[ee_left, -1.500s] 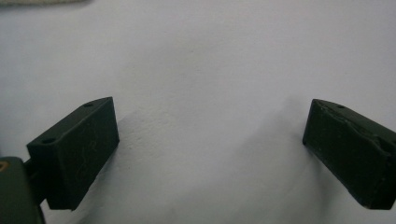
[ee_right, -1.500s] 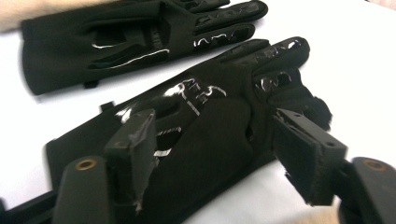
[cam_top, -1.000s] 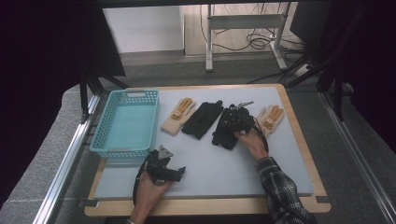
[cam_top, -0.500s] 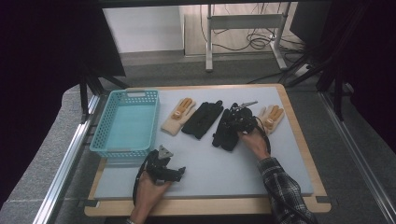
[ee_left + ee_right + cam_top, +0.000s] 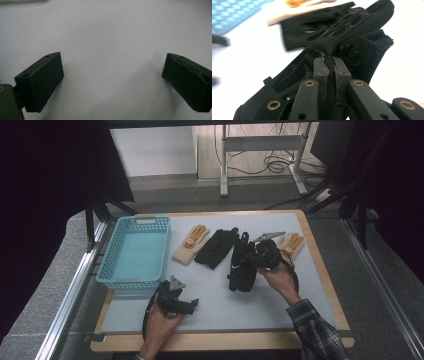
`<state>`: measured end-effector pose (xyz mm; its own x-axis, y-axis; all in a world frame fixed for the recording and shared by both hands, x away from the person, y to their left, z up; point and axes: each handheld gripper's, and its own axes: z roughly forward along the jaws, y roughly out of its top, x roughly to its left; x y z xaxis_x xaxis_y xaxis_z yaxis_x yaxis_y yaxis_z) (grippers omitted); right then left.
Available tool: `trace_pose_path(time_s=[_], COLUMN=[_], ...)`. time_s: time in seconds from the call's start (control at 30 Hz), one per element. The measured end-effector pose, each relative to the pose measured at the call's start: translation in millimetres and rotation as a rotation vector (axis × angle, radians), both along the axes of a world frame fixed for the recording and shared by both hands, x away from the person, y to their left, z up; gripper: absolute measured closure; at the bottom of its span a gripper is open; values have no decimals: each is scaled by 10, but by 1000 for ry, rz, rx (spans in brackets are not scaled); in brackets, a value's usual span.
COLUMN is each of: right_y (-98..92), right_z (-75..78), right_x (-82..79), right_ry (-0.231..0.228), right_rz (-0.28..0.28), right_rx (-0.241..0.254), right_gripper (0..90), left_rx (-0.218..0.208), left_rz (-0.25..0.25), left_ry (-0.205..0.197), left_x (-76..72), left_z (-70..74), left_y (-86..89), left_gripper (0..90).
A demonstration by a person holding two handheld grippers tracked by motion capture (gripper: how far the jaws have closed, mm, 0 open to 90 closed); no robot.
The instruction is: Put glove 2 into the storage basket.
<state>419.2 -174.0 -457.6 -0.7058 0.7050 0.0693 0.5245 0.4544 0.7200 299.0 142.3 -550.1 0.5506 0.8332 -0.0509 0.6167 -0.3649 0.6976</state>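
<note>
The jaws of the right gripper (image 5: 329, 63) have just been closing and now pinch a fold of the black glove (image 5: 352, 32), which drapes over and beyond their tips, so the grip sits near the middle and both ends hang evenly. I judge this suits a carry toward the blue basket (image 5: 134, 251). The left gripper (image 5: 111, 80) rests wide open on the bare white mat (image 5: 107, 32), nothing between its jaws, probably waiting. No brand or writing can be read on the glove.
</note>
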Motion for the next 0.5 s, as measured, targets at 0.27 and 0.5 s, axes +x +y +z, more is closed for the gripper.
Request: trace_pose_path(time_s=[0.27,0.5], right_y=[98,127], right_z=[-77,-354], right_x=[-495,-638], right_ry=[26,53], right_rz=[68,79], right_rx=[3,-33], right_gripper=[813,796], left_rx=[-2,3], left_rz=[1,-3], left_ry=[-3,-2], left_x=[1,2], left_z=[-2,0], left_y=[-2,2], left_gripper=[37,37])
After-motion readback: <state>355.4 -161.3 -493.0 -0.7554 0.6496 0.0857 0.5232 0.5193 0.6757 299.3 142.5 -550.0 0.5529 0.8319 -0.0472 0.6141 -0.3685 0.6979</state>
